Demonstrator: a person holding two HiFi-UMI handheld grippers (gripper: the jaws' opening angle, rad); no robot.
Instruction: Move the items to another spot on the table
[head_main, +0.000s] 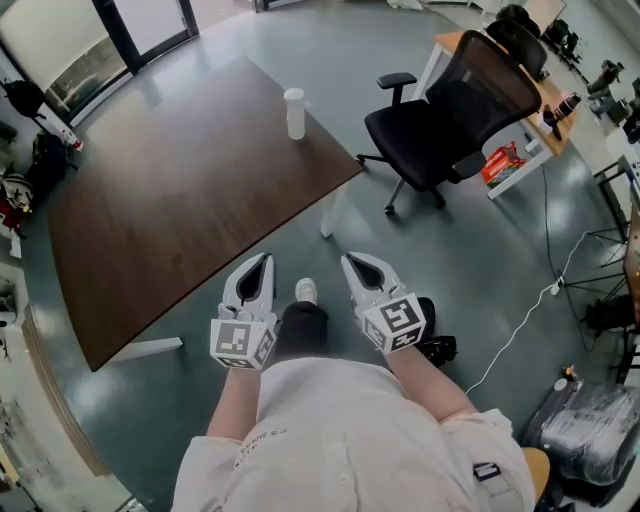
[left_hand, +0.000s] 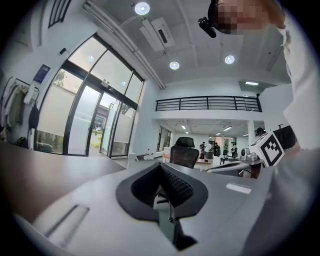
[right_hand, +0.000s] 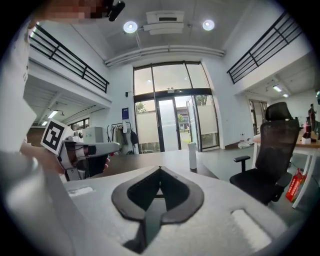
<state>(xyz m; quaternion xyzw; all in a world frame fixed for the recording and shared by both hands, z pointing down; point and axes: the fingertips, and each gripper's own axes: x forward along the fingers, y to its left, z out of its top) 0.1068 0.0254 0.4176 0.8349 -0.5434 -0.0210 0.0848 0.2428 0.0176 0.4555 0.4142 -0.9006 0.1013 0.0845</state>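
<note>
Dark brown wooden table (head_main: 180, 190), seen from above, carried on a white leg (head_main: 329, 213) at its near right corner, set on a grey floor (head_main: 470, 260), a white cylindrical container (head_main: 294, 113) stood upright on it, placed close to the far right edge.

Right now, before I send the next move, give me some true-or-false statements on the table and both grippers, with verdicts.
1. The white cup stands upright on the dark table. True.
2. The right gripper holds the cup. False: it is shut on nothing, off the table's near edge and well short of the cup.
3. The left gripper is shut and empty. True.
4. The black office chair is tucked under the dark table. False: it stands apart from the table, on the floor past its corner.
</note>
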